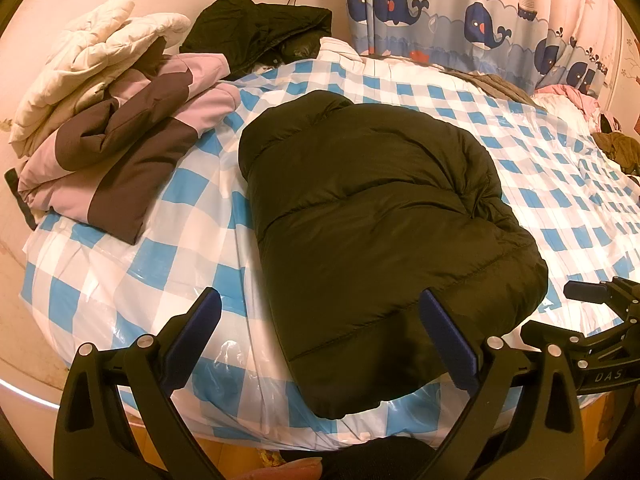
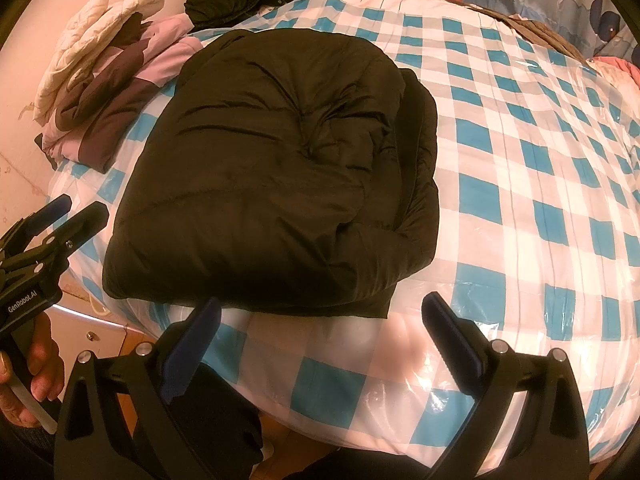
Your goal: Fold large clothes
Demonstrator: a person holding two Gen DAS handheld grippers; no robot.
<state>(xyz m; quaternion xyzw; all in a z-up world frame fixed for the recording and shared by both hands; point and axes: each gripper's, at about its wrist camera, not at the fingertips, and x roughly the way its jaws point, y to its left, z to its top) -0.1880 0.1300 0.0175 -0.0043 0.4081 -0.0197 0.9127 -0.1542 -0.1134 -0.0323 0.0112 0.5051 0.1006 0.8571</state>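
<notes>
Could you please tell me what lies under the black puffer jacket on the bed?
The black puffer jacket rests on the blue-and-white checked plastic cover, which shows all around it; whatever lies directly beneath the jacket is hidden.

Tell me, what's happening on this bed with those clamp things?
A person is folding big coats with a hand-held gripper in each hand. The black puffer jacket lies folded into a bundle on the checked bed cover. The left gripper and right gripper are both open at its near edge, holding nothing. More coats sit piled behind.
</notes>
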